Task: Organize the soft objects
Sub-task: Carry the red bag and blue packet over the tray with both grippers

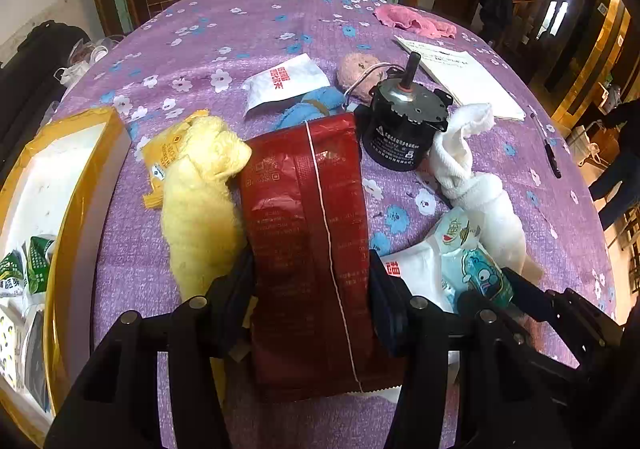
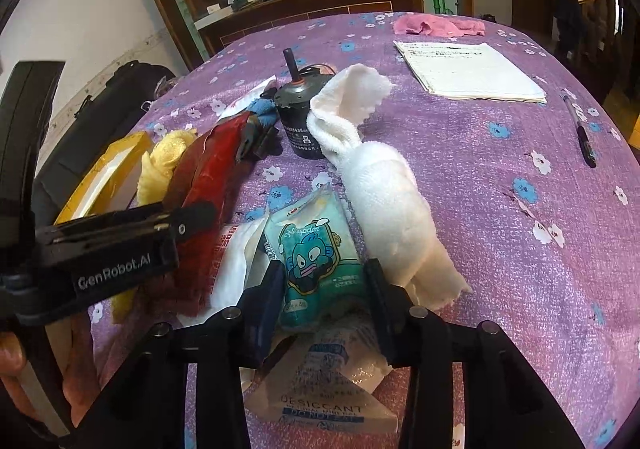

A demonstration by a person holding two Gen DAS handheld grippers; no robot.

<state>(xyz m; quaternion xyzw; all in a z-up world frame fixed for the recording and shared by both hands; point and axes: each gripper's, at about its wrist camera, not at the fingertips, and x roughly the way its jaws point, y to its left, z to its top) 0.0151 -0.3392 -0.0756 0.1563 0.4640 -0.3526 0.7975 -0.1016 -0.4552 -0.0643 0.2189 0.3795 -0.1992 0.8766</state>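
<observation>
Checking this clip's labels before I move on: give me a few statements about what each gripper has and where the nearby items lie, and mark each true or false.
1. The left gripper has the dark red foil pouch between its fingers. True.
2. The right gripper straddles the white towel. False: it straddles the teal cartoon tissue pack; the towel lies beside it.
3. The yellow towel lies between the pouch and the yellow-rimmed box. True.
4. The black motor lies on its side. False: it stands with its shaft pointing up.
5. The pen rests on the notepad. False: it lies on the tablecloth beside it.
</observation>
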